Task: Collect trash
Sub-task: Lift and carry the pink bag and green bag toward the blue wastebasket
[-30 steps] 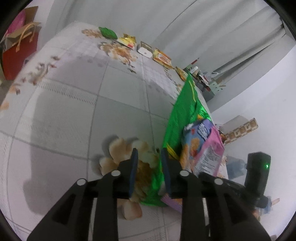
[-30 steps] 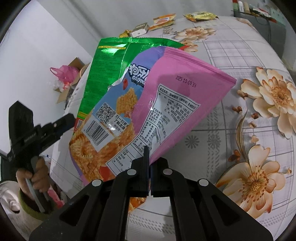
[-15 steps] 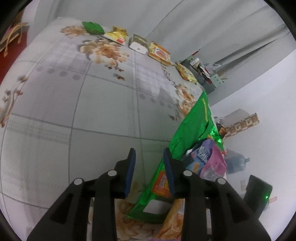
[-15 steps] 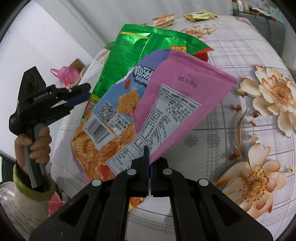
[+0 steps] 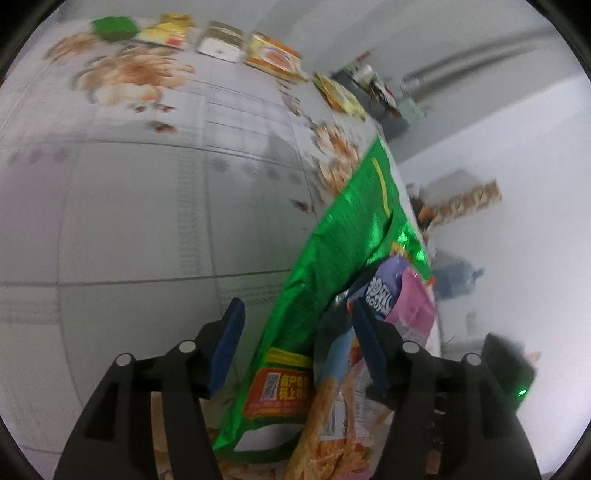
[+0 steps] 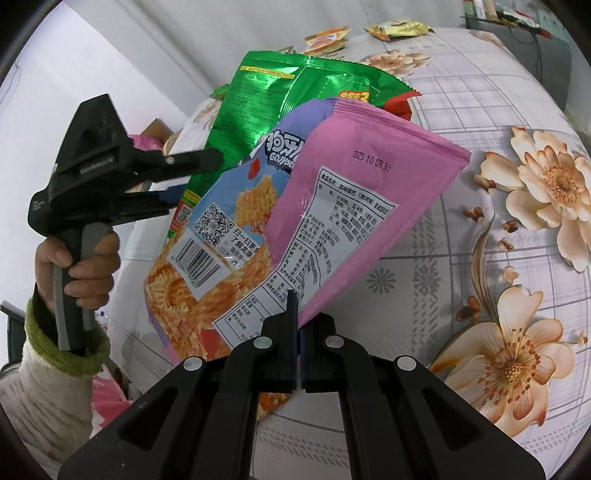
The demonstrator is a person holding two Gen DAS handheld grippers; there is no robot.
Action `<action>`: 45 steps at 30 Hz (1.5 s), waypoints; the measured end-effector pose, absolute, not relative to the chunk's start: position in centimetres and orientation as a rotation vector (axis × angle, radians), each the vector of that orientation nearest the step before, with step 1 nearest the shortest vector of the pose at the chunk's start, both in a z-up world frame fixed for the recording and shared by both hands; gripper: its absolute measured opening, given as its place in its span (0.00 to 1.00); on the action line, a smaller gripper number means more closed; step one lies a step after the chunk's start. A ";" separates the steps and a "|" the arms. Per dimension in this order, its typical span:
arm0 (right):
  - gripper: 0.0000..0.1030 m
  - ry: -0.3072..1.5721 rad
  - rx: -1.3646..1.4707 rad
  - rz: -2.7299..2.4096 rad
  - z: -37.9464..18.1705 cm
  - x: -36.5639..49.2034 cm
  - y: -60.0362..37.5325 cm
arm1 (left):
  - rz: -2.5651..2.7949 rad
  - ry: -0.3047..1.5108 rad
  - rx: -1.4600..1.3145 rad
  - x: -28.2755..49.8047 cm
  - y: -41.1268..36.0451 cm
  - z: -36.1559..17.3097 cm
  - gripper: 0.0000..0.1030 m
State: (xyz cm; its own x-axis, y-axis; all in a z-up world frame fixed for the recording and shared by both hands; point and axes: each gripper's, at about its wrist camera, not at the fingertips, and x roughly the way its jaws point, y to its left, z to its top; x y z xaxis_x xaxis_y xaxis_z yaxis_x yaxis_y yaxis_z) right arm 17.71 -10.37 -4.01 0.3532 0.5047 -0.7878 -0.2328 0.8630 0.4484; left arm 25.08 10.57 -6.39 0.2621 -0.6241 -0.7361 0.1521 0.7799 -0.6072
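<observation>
My right gripper (image 6: 297, 314) is shut on the edge of a pink snack bag (image 6: 343, 206), holding it upright above the flowered tablecloth (image 6: 480, 229); a green foil bag (image 6: 280, 92) stands behind it. In the left wrist view my left gripper (image 5: 295, 332) is open, its blue pads on either side of the green foil bag (image 5: 343, 236), with the pink bag (image 5: 406, 306) just right of it. The left gripper also shows in the right wrist view (image 6: 192, 173), its fingers at the bags' left edge.
Several more wrappers lie along the far table edge: a green one (image 5: 112, 27), a yellow one (image 5: 166, 31), a white box (image 5: 219, 44), an orange packet (image 5: 275, 57). Orange and yellow packets (image 6: 328, 38) show in the right wrist view. A shelf with clutter (image 5: 380, 85) stands beyond the table.
My left gripper has risen, swung toward the bags and opened wider, so the green bag now sits between its pads. The right gripper keeps its hold on the pink bag.
</observation>
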 end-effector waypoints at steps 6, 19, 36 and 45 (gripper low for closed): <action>0.00 1.109 0.279 0.491 -4.0 17.9 -10.6 | -0.563 1.250 -0.577 25.5 10.9 -7.9 0.45; 0.00 1.102 0.284 0.499 -4.2 18.7 -12.0 | -0.550 1.278 -0.597 22.2 12.0 -8.0 0.26; 0.00 1.083 0.298 0.481 -4.5 17.6 -12.5 | -0.570 1.263 -0.581 21.8 9.9 -8.5 0.06; 0.00 1.003 0.308 0.471 -2.4 15.8 -13.7 | -0.598 1.146 -0.592 20.5 9.7 -5.9 0.02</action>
